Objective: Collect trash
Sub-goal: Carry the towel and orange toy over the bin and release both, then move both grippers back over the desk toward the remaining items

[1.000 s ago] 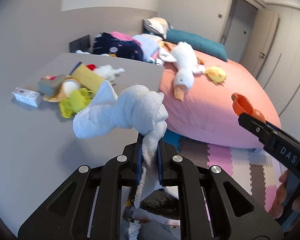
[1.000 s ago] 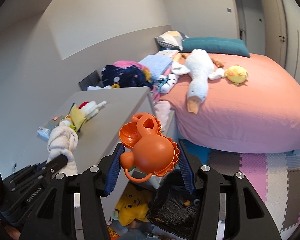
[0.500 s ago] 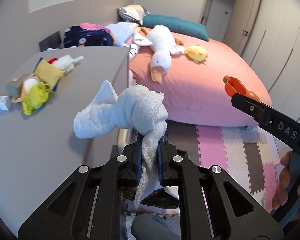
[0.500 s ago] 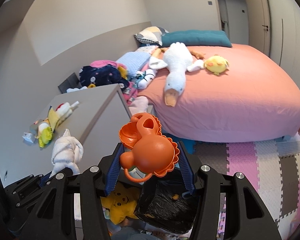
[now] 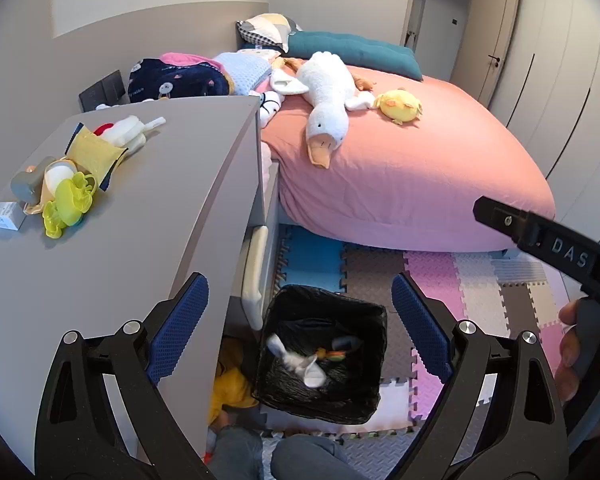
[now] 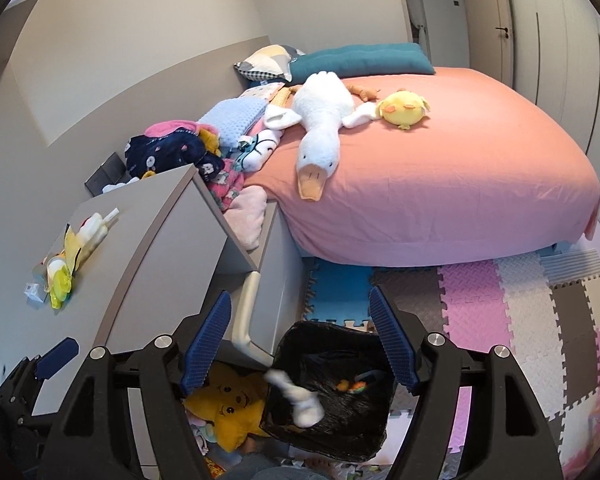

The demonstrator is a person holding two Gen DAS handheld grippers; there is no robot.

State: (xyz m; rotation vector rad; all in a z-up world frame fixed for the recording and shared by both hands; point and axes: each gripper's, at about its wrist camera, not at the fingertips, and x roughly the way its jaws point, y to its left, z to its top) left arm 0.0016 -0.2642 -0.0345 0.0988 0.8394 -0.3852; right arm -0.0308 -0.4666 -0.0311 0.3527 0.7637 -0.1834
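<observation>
Both my claws, left claw [image 5: 300, 312] and right claw [image 6: 300, 336], have just spread and hold nothing; the rag [image 5: 298, 362] lies in the bin [image 5: 320, 404]. I'd hold above the rim until everything settles, then head for the counter [image 5: 148, 208].
</observation>
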